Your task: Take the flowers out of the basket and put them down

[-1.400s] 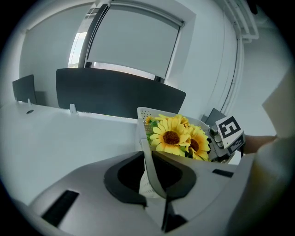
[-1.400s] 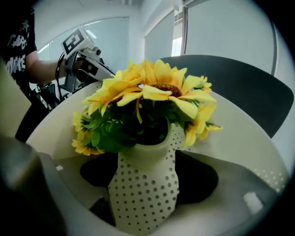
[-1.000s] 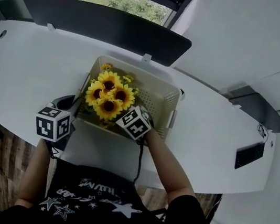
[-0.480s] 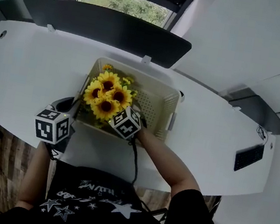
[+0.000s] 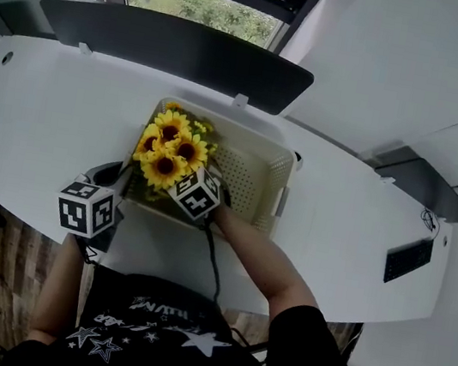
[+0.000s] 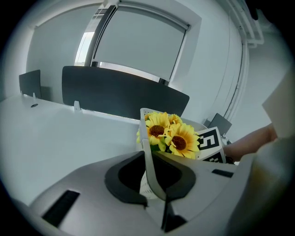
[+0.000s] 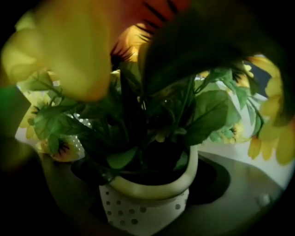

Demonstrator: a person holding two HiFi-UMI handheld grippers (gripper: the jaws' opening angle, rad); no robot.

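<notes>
A bunch of yellow sunflowers stands in the left half of a cream perforated basket on the white table. In the right gripper view their white dotted pot sits deep between the jaws, which lie against both its sides. The leaves fill the view above it. My right gripper reaches into the basket from the near side, with its fingertips hidden under the blooms. My left gripper is shut on the basket's left wall, which runs up between its jaws, with the sunflowers behind.
A dark divider panel stands along the table's far edge below a window. White tabletop stretches to the left of the basket and more lies to its right. A black device sits near the right edge. The table's front edge runs just below the grippers.
My right gripper has moved left inside the basket, up against the sunflowers. The flowers have shifted a little to the left and away from me. The left gripper has stayed at the basket's wall.
</notes>
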